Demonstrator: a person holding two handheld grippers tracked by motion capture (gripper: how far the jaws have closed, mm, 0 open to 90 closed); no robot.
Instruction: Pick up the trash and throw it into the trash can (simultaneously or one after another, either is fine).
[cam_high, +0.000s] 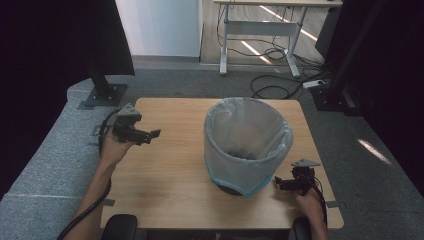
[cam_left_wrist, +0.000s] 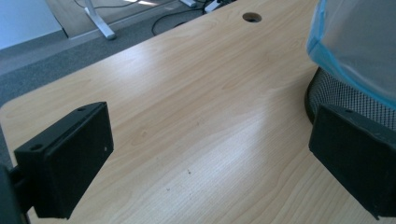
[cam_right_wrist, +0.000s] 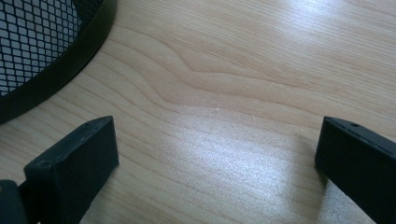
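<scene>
With both my left gripper (cam_high: 150, 135) and right gripper (cam_high: 278, 183) spread wide and empty (flanking the lined bin (cam_high: 247, 145)), I judge the approach begins: close in on its liner.

Right gripper (cam_right_wrist: 217, 163) low over a wooden tabletop (cam_right_wrist: 243, 70), jaws spread wide beside a mesh bin (cam_right_wrist: 42, 51)

Two black jaws rise from the bottom edge, one at the lower left and one at the lower right, well apart, with nothing but bare wood between them; the left jaw shows a flat inner face and a small hole near its tip; the tabletop is pale, with wavy grain and a soft patch of glare between the jaws and another at the top right; the bin sits in the upper left corner, its black diamond mesh wall ending in a solid black base ring that rests on the wood; the ring curves near the left jaw, apart from it.
</scene>
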